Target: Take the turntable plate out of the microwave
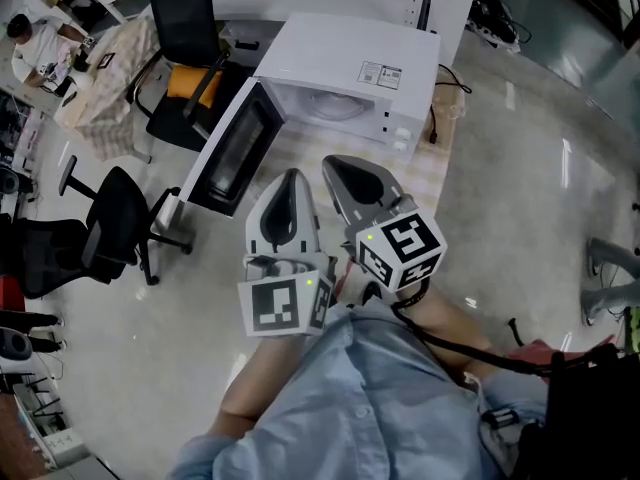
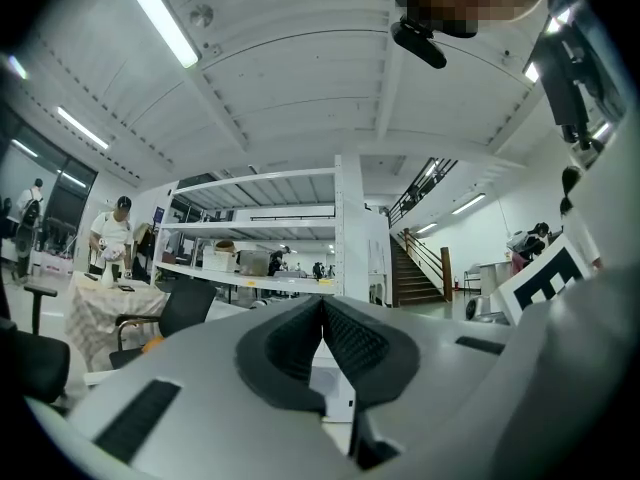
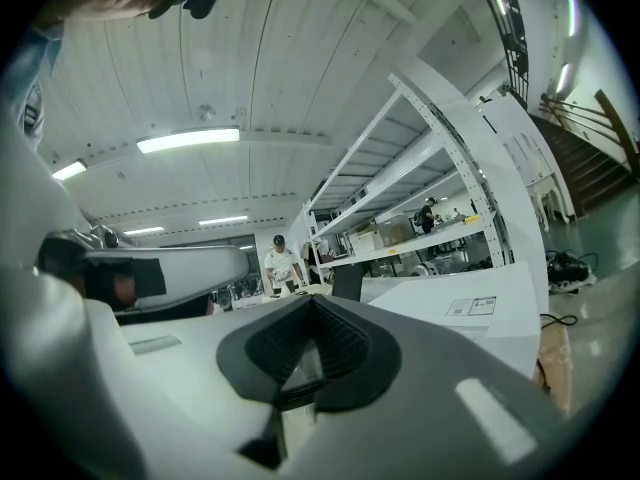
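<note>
- left gripper view first: how do the jaws stand?
- on my left gripper (image 2: 322, 306) the two dark ribbed pads (image 2: 352, 343) meet at the tip. the jaws are fully together and there is nothing between them.
- and the other one?
- same on my right gripper (image 3: 312, 306): jaws closed on each other, holding nothing.
- where are they relative to each other?
- from the head view they sit side by side, nearly touching. both point level towards the microwave (image 1: 350, 68) and both are clear of it. each marker cube (image 1: 400, 243) is on the near end, close to my light blue sleeve (image 1: 350, 398).
- where is the thing we want?
- the turntable plate (image 1: 335, 106) is inside the microwave. it shows as a pale round shape on the floor of the white cavity. neither gripper is touching it.
- is the door out of the way?
- yes. the door (image 1: 235, 148) is swung wide open to the left of the cavity, its dark window facing up towards the camera.
- what does the microwave stand on?
- a table (image 1: 425, 173) with a pale checked top, bare between the cavity and the gripper tips.
- anything round about?
- black office chairs (image 1: 110, 228) on the shiny floor to the left, and a person (image 1: 35, 38) seated at another table far off in the top left corner.
</note>
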The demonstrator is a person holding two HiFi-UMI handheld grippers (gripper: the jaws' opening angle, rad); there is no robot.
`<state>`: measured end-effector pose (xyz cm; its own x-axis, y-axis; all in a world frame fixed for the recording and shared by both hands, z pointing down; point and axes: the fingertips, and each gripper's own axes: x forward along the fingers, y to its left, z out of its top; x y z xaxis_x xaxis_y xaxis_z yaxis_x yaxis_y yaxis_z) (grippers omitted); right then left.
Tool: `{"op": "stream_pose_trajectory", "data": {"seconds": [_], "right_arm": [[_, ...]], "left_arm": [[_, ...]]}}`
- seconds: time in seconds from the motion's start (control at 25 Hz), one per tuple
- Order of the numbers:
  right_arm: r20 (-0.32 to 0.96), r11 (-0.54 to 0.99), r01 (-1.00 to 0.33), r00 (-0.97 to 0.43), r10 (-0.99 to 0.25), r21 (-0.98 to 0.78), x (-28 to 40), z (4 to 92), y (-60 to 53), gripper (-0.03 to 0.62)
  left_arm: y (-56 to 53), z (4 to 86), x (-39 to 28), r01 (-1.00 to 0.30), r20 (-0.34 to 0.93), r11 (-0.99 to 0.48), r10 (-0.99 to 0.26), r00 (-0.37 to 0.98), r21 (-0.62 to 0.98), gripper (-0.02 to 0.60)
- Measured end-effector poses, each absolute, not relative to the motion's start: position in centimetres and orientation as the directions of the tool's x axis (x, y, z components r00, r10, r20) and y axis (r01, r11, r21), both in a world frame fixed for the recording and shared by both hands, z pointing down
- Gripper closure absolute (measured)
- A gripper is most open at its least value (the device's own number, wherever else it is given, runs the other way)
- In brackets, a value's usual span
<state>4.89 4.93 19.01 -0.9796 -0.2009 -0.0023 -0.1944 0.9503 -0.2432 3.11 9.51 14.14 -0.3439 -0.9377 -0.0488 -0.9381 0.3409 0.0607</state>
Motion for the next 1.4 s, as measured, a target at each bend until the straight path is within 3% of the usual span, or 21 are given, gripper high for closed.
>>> {"op": "stream_pose_trajectory", "data": {"seconds": [0.28, 0.84, 1.4], "right_arm": [[0.034, 0.938, -0.257, -0.966, -0.257, -0.234, 1.5, 20.5, 2.2, 0.595], [0.016, 0.828, -0.506, -0.855, -0.518, -0.241, -8.1, 21.1, -5.0, 0.595], [0.025, 0.638, -0.741, -0.656, -0.754, -0.209, -8.5, 21.0, -8.7, 0.595]], "left_arm": [[6.7, 15.6, -0.9, -0.953, -0.043, 0.290, -0.955, -0.295, 0.087, 0.573], [-1.2, 17.1, -13.2, -0.992, -0.018, 0.079, -0.997, -0.081, 0.102, 0.573], [-6.6, 18.3, -15.8, -0.973, -0.030, -0.178, -0.984, 0.175, 0.144, 0.574]]}}
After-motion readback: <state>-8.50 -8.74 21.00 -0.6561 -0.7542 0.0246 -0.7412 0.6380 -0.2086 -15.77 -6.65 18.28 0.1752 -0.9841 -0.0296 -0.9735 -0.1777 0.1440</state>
